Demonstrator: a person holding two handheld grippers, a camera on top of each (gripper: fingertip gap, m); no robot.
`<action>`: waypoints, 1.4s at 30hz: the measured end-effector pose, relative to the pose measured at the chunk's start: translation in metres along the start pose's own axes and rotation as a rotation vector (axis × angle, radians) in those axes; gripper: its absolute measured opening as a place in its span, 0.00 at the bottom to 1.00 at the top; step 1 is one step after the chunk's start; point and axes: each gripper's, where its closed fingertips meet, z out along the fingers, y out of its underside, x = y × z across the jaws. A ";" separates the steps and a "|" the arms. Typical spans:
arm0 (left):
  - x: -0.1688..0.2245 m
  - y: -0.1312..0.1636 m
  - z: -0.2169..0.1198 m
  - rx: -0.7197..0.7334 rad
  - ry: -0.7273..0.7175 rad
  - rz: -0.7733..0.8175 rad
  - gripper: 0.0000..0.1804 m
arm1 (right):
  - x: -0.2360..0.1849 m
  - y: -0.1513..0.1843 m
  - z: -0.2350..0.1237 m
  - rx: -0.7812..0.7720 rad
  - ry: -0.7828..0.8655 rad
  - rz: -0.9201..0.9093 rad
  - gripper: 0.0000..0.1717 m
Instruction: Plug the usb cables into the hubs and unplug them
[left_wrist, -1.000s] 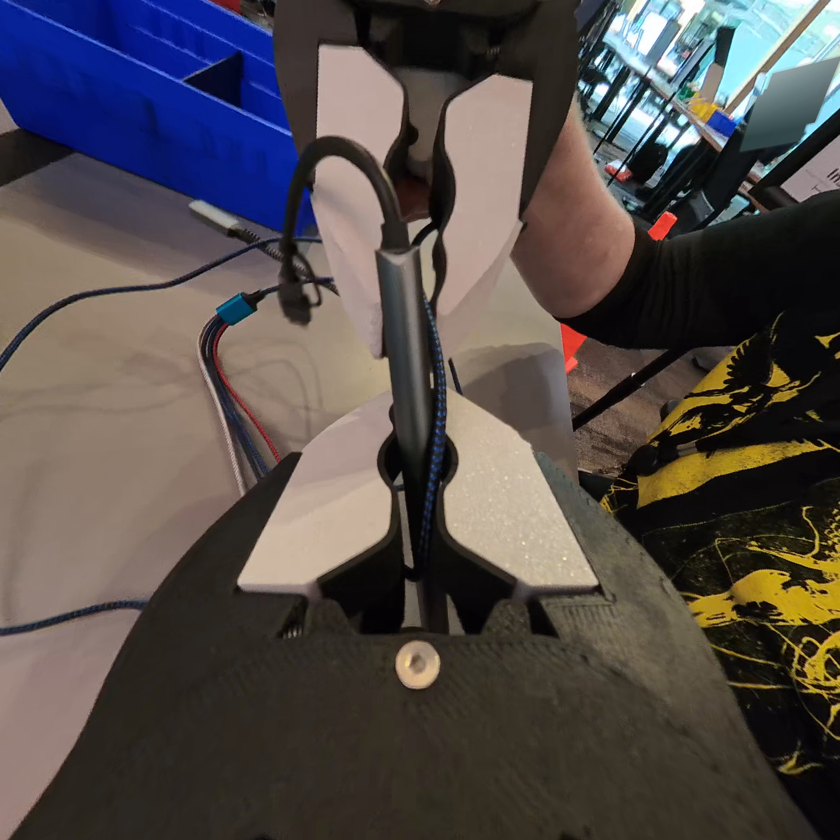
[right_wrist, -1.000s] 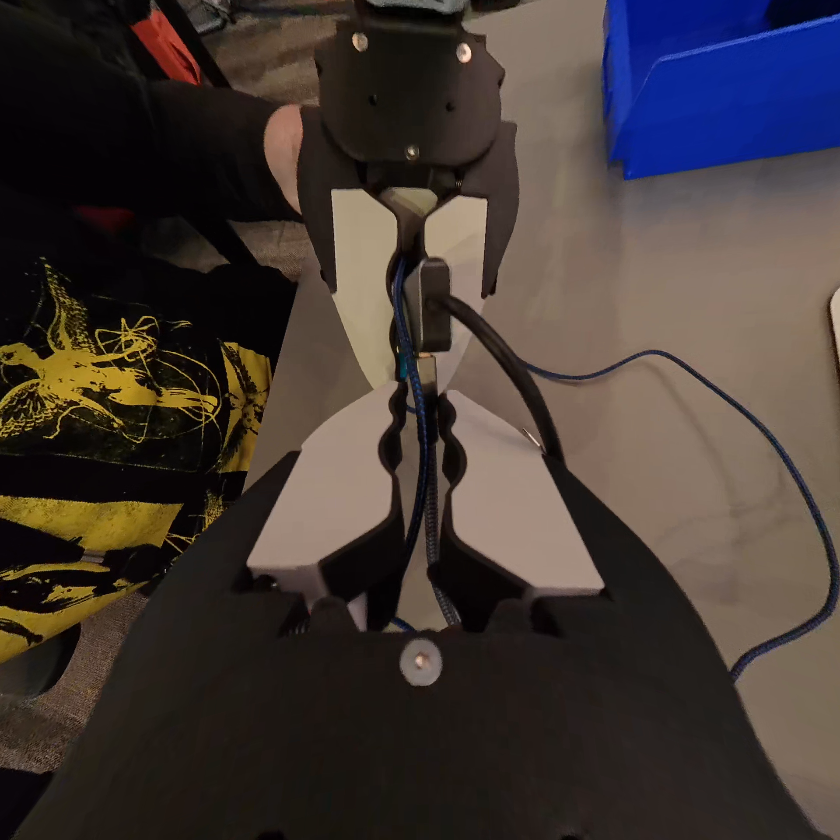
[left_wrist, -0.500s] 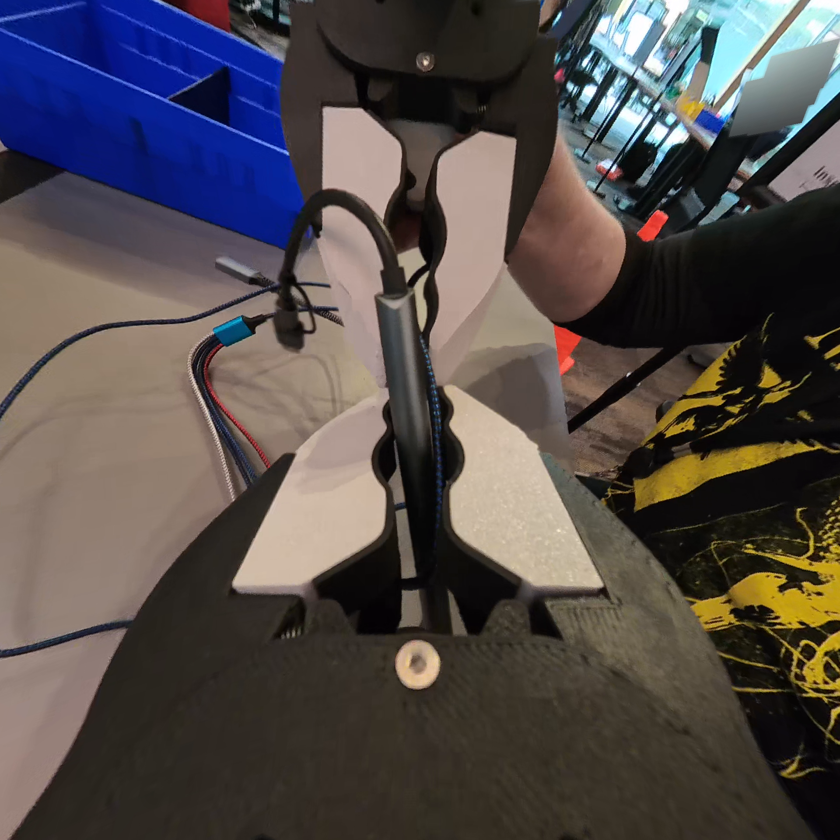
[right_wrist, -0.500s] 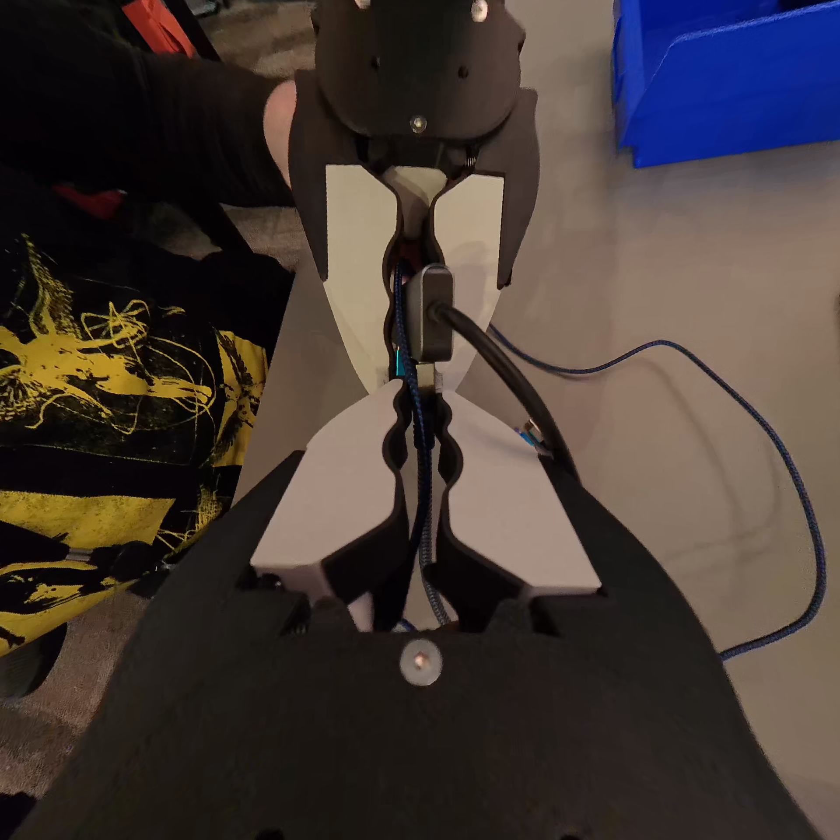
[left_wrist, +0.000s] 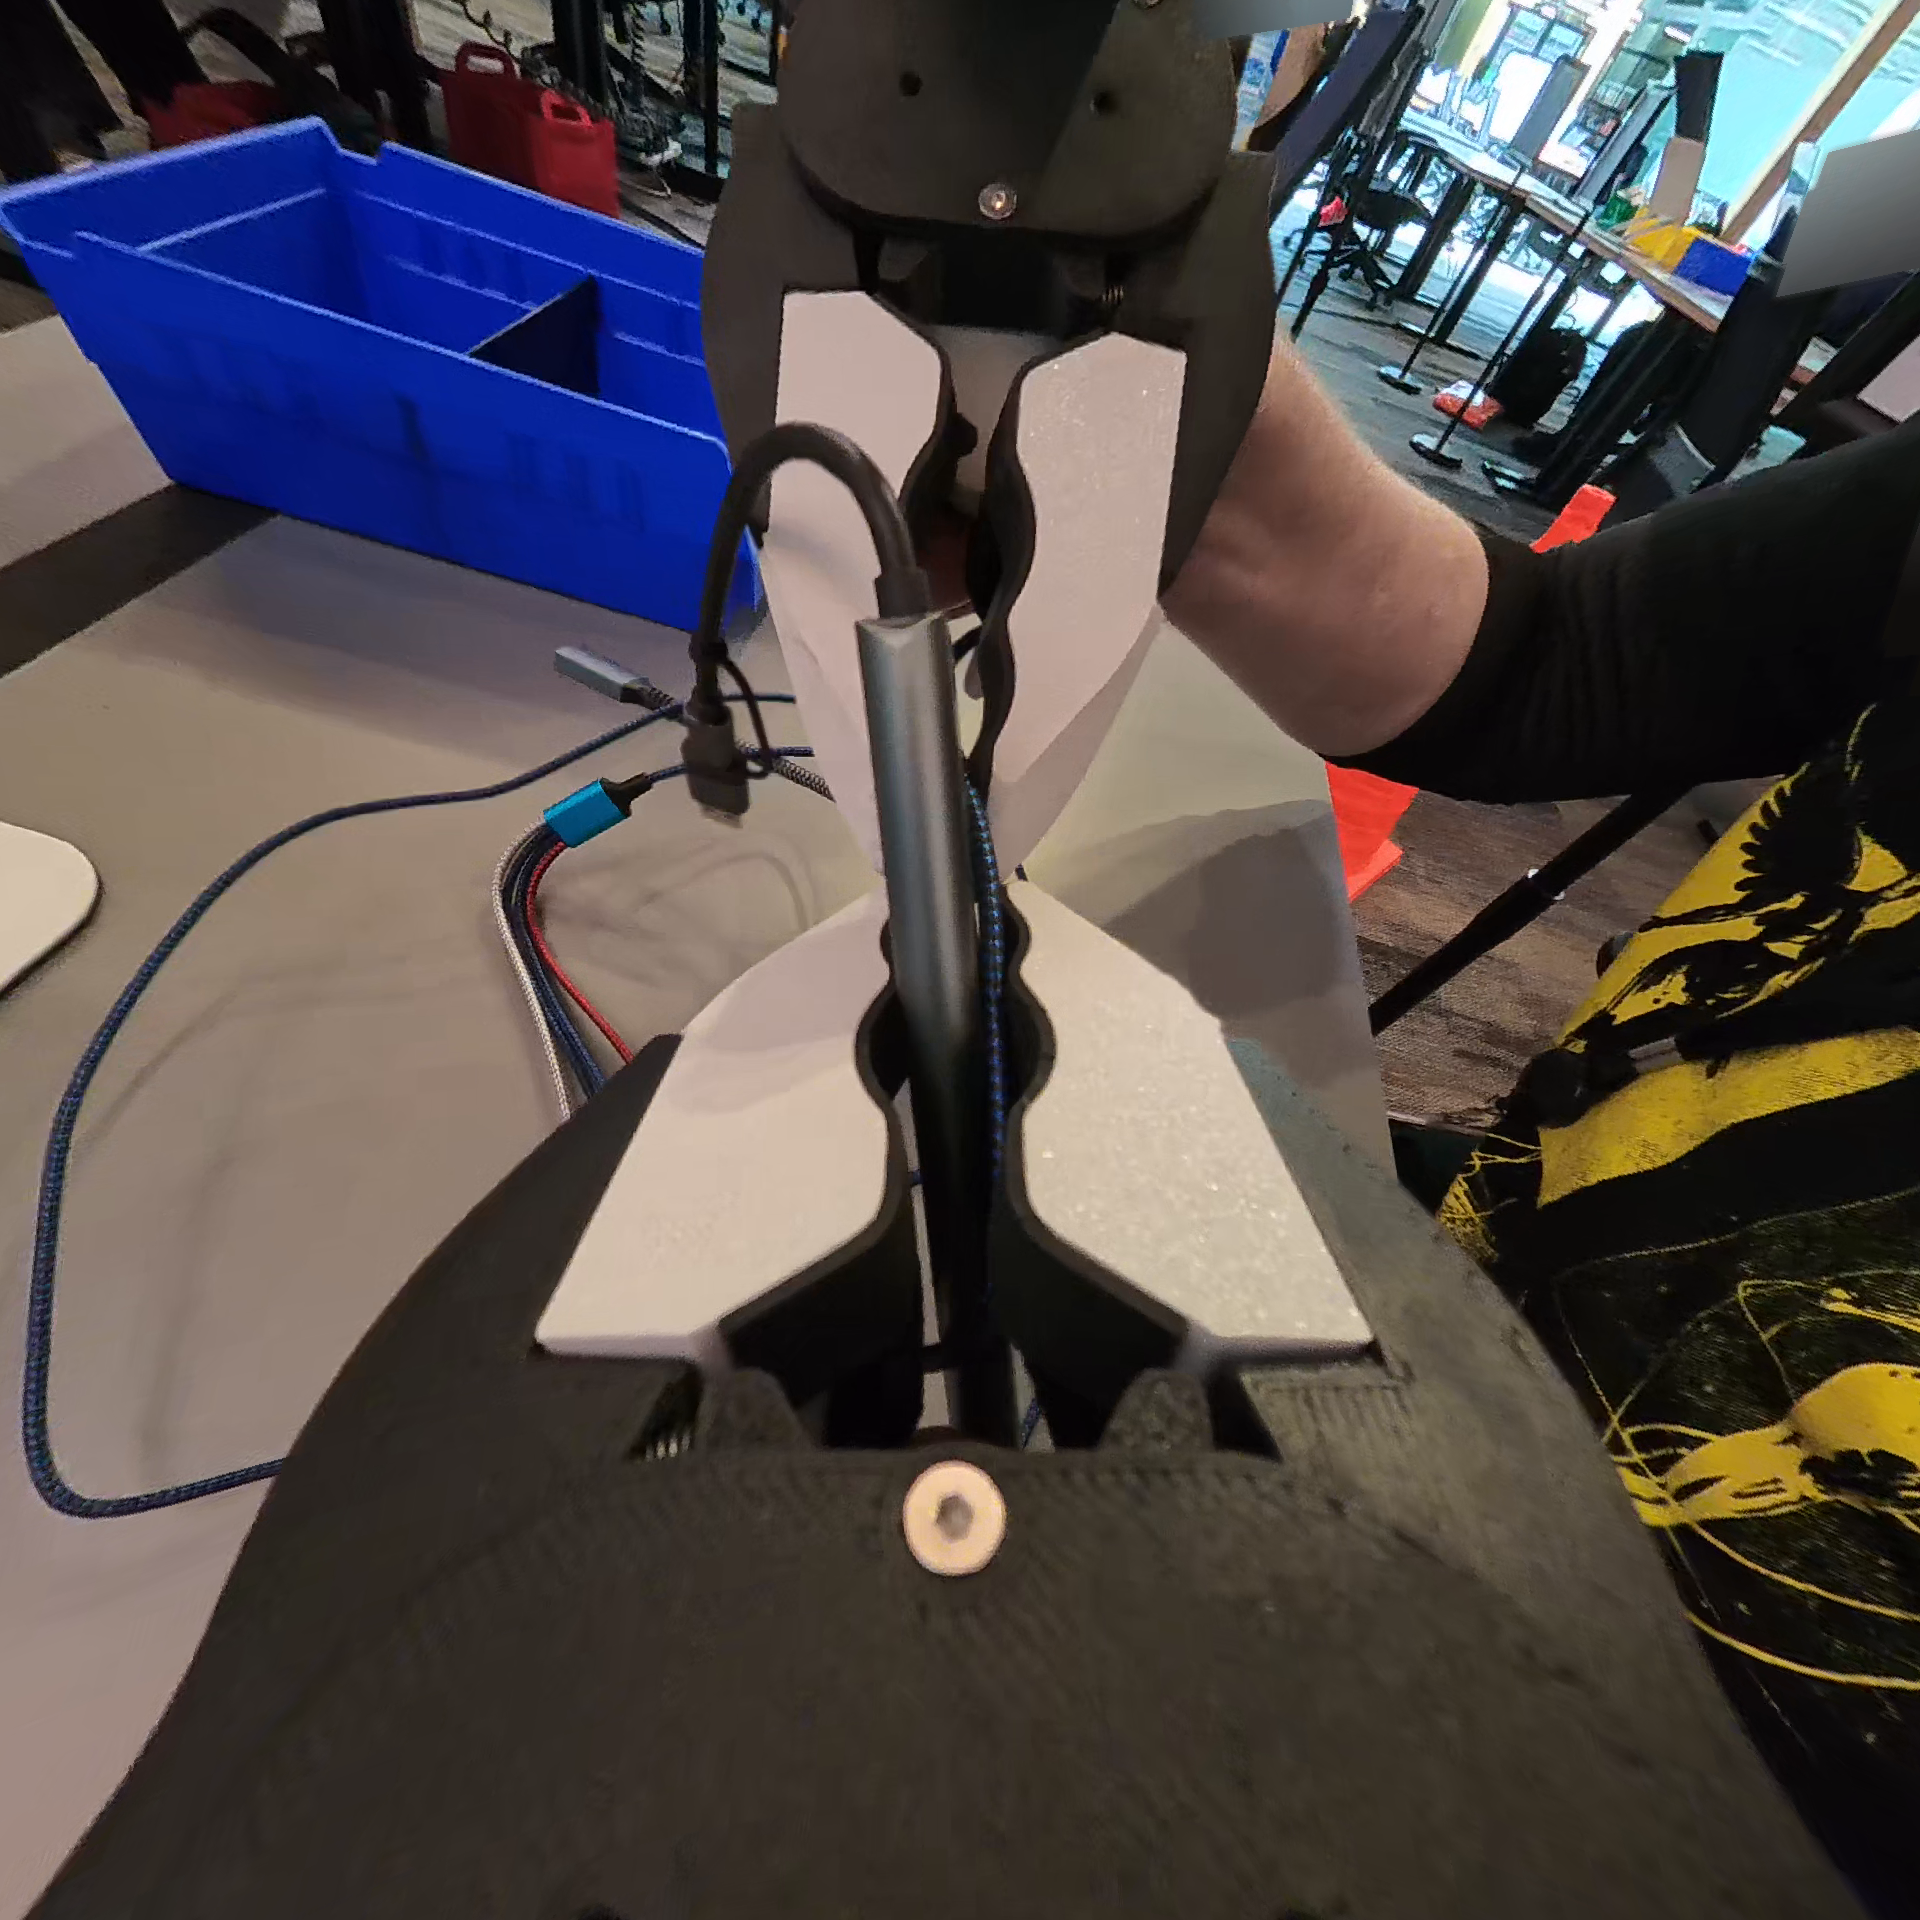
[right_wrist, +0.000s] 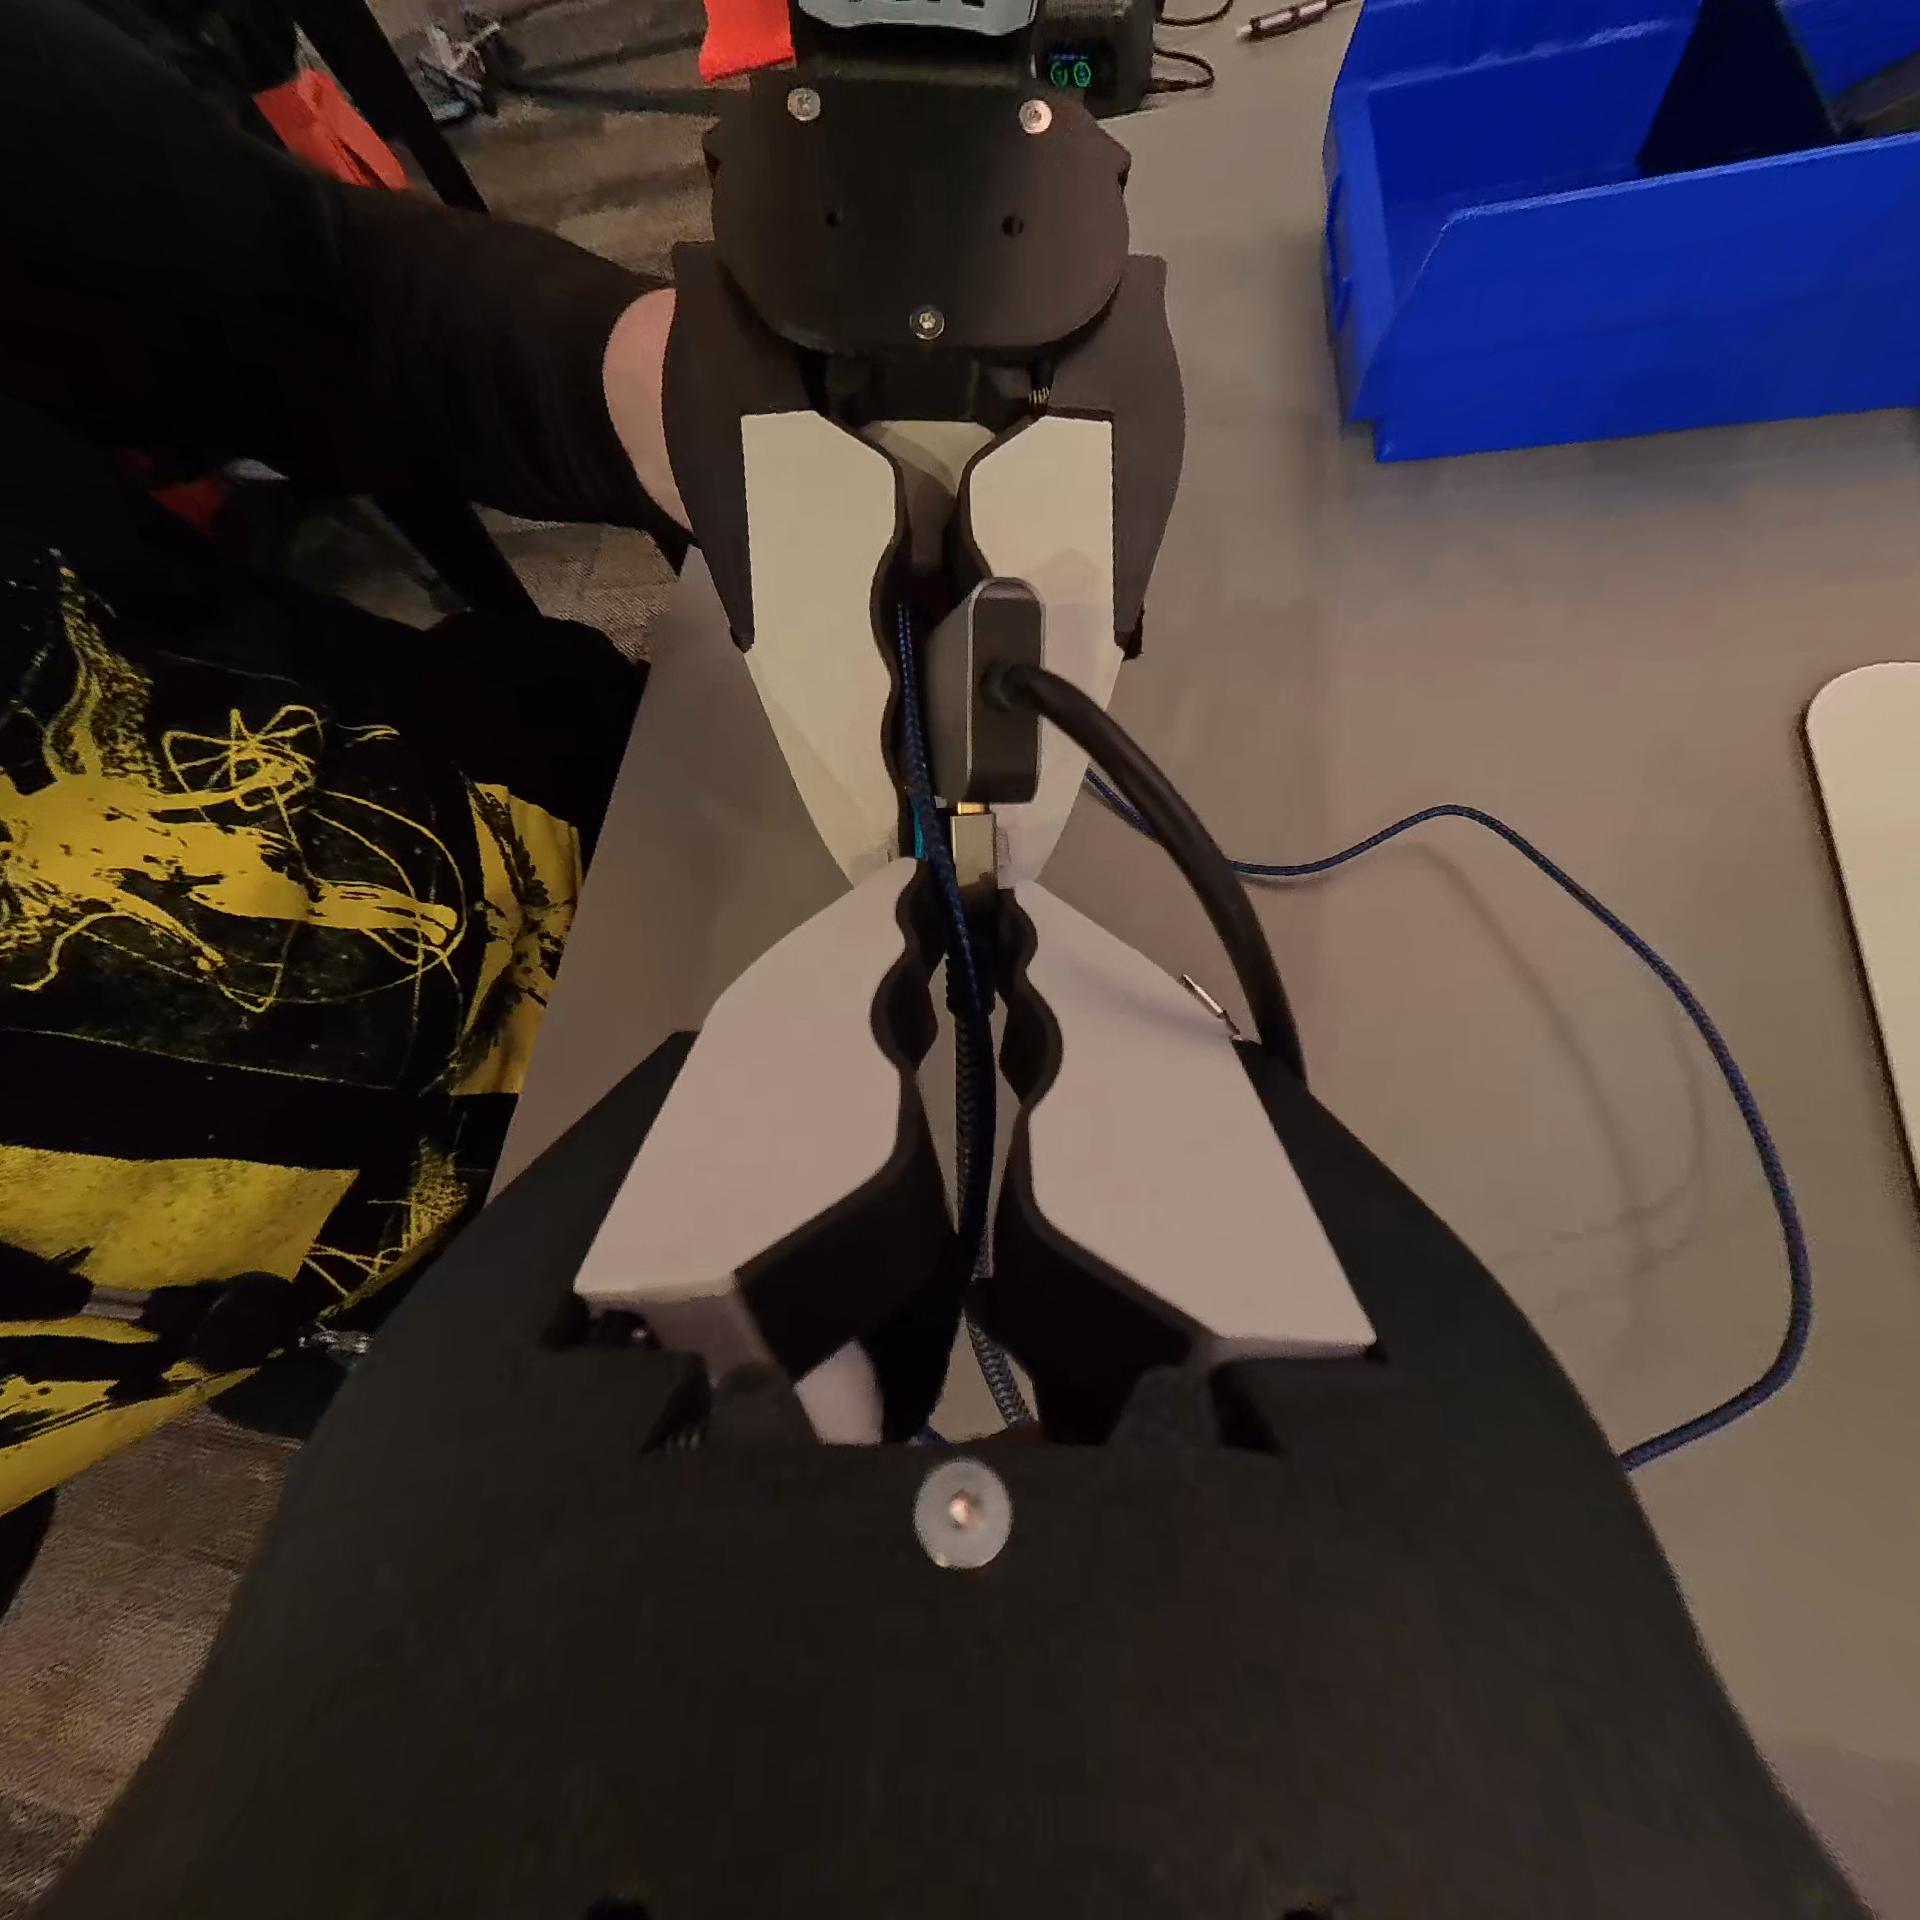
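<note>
The left gripper (left_wrist: 951, 914) grips the grey hub (left_wrist: 914, 790) and the right gripper (right_wrist: 961, 883) grips a braided cable's plug (right_wrist: 974, 847), which sits partly in the hub, so the other cables (left_wrist: 551, 935) on the worktop (left_wrist: 260, 1039) beside the hub probably remain.

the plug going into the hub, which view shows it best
The right wrist view. There the silver plug shows end-on to the grey hub, with a short strip of metal tip bare between them. The left wrist view shows only the hub's long side; the plug itself is hidden behind it.
</note>
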 end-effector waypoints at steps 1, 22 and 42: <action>0.002 0.000 0.000 0.000 0.002 0.005 0.07 | -0.002 0.001 -0.001 -0.004 0.007 -0.006 0.05; 0.023 -0.011 0.007 -0.012 -0.033 0.094 0.06 | -0.024 0.004 -0.021 -0.297 0.110 -0.110 0.06; -0.020 -0.033 -0.044 0.125 -0.117 -0.021 0.06 | -0.049 0.025 -0.064 -0.130 0.028 -0.094 0.05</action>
